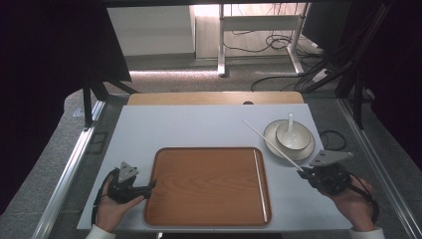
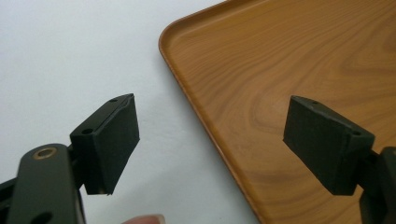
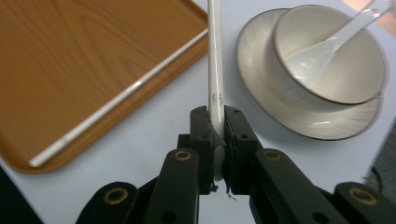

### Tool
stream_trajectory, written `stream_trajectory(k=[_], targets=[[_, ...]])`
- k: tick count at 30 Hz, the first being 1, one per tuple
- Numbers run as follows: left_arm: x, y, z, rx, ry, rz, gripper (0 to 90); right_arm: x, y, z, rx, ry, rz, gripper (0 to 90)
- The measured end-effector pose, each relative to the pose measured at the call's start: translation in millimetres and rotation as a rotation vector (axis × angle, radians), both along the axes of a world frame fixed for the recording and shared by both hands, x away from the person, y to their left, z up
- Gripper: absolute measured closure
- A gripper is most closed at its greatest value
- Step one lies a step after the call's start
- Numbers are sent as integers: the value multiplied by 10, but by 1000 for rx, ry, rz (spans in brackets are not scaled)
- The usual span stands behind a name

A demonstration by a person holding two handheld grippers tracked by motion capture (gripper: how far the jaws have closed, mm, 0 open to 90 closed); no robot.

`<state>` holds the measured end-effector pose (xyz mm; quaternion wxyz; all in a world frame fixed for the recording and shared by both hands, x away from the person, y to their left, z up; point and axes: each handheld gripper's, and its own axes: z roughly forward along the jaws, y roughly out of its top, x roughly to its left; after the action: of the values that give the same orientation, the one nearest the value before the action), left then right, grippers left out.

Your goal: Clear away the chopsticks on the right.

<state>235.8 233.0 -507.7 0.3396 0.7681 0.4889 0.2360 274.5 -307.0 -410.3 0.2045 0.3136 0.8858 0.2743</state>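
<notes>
Now white chopstick clamped upright in right claw, beside the tray; left claw open.

White chopstick — slim, clamped at its butt — slants over the table.

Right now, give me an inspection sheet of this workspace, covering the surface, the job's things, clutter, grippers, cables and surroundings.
Surface: white tabletop with a wooden board strip along its far edge.
Job's things: one white chopstick held in the right gripper; a second chopstick lying along the right side of the wooden tray; a bowl with a spoon in it standing on a plate.
Clutter: nothing seen.
Grippers: left gripper open, one jaw over the tray's edge, holding nothing; right gripper shut on the chopstick's end.
Cables: loose cables on the floor beyond the table.
Surroundings: white desk frame, grey carpet, dark curtains at the sides.
</notes>
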Motion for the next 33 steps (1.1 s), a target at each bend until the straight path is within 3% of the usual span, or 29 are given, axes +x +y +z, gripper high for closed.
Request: stream_trajectory(k=[4,7,15,23,26,33], targets=[[0,-6,-1,0,1,-3,179,-67,107,-57,55,35,4,839],[0,-6,-5,0,2,-4,179,-103,209,-116,69,58,-9,839],[-6,8,-5,0,0,-5,179,-119,679,-408,71,152,38,838],[-9,15,0,-10,-5,-10,179,-152,1065,-596,39,210,37,838],[-9,17,5,-12,-8,-12,180,-150,1179,-659,-7,218,30,837],[-5,10,5,-11,-6,-16,179,-155,1268,-804,-54,266,31,834]])
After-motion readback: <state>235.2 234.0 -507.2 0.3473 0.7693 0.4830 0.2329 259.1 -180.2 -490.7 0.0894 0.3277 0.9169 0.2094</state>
